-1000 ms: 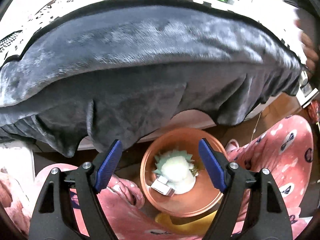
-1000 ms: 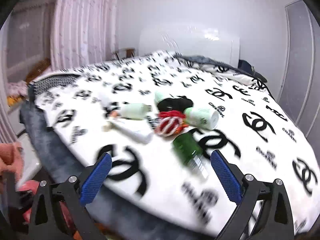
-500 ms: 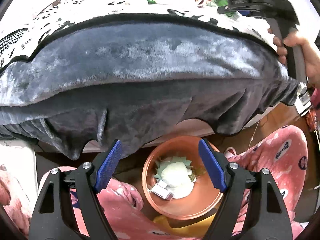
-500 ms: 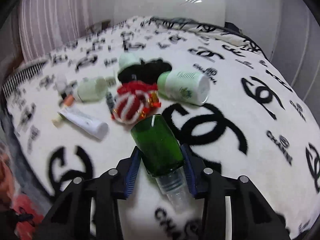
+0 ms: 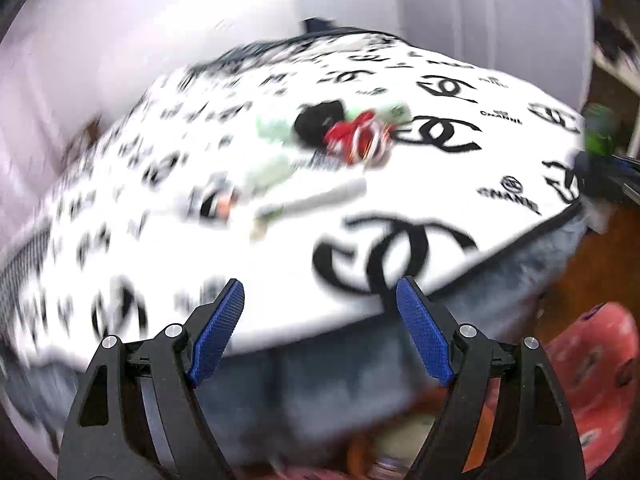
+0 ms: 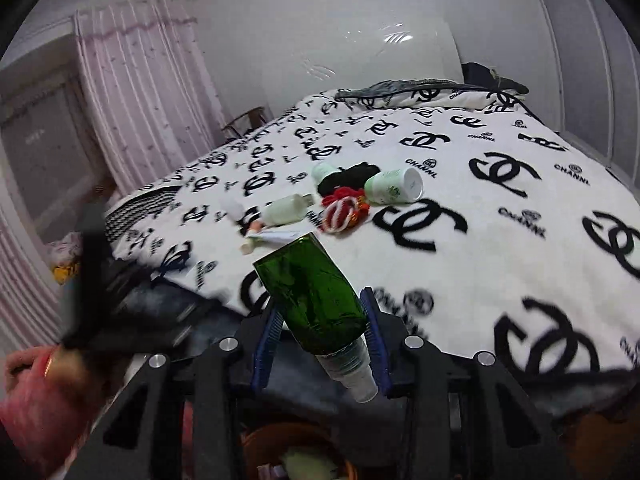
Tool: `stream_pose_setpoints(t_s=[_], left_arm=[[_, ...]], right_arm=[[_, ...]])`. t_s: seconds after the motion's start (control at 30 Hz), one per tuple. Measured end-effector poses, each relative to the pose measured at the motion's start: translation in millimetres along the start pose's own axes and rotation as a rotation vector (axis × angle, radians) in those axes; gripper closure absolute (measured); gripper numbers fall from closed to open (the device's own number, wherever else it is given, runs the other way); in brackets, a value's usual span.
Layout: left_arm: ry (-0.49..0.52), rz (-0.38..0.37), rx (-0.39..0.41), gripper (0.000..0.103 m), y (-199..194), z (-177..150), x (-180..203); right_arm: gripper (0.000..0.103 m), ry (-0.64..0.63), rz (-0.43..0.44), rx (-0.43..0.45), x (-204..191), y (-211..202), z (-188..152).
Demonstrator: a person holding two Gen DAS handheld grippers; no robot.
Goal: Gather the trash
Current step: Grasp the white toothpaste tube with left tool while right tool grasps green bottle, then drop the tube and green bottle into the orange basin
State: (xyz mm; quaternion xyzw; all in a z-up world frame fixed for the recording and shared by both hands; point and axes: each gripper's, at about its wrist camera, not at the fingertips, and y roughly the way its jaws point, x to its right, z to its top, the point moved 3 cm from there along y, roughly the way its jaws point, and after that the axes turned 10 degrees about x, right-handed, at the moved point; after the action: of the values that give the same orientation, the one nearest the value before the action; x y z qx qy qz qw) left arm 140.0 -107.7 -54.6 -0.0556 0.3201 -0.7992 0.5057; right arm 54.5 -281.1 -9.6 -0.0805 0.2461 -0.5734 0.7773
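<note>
My right gripper [image 6: 320,320] is shut on a green bottle [image 6: 316,296], held off the bed near its front edge, clear cap toward me. The orange bin [image 6: 296,452] shows just below it. On the white logo blanket [image 6: 460,264] lie a pale green bottle [image 6: 394,186], a red-and-white ornament [image 6: 340,212], a black cloth [image 6: 348,178], a small white bottle [image 6: 286,210] and a white tube [image 6: 272,236]. My left gripper [image 5: 320,320] is open and empty, facing the blurred bed and the red ornament [image 5: 358,138].
The grey blanket edge [image 5: 340,380] hangs over the bed side. A pink patterned cloth [image 5: 592,364] lies at the right of the left wrist view. Pink curtains [image 6: 140,100] stand at the left, and a white headboard [image 6: 360,64] at the back.
My right gripper lifted the green bottle off the bed and drew back to the bed edge above the bin. My left gripper swung up from the bin to face the bed top.
</note>
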Motion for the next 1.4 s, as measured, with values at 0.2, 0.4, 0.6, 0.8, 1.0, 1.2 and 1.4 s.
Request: stream_pose_setpoints(t_s=[0.2,0.4,0.6,0.8,1.0,1.2,1.4], left_arm=[[0.157,-0.019,-0.118,0.026,74.4,29.1,0.0],[0.188,-0.05,-0.213,0.029,118.9,38.8,-7.9],[0.152,-0.143,-0.236,0.062,122.9,43.7,-2.0],[0.072,-0.17,-0.176,0.074,106.0,43.7,-8.0],[-0.088,-0.226,-0.087,0.087,64.9,42.7,-26.5],[-0.127,-0.306,-0.007,0.088,-0.1,21.9,-20.2],[-0.124,-0.421,0.032,0.088,-76.5,-31.4,12.9]], right_arm=[[0.064,0.06,0.021,0.018,8.7,-30.1,-15.3],[0.064,0.103,0.016,0.025,22.9,-41.2,-21.1],[0.064,0.14,0.033,0.012,28.0,-35.4,-27.2],[0.064,0.15,0.059,0.019,18.9,-35.4,-30.3],[0.064,0.146,0.08,0.017,5.6,-38.0,-33.5],[0.064,0.117,0.115,-0.003,-17.7,-40.8,-41.3],[0.064,0.091,0.138,-0.091,-39.9,-34.5,-72.0]])
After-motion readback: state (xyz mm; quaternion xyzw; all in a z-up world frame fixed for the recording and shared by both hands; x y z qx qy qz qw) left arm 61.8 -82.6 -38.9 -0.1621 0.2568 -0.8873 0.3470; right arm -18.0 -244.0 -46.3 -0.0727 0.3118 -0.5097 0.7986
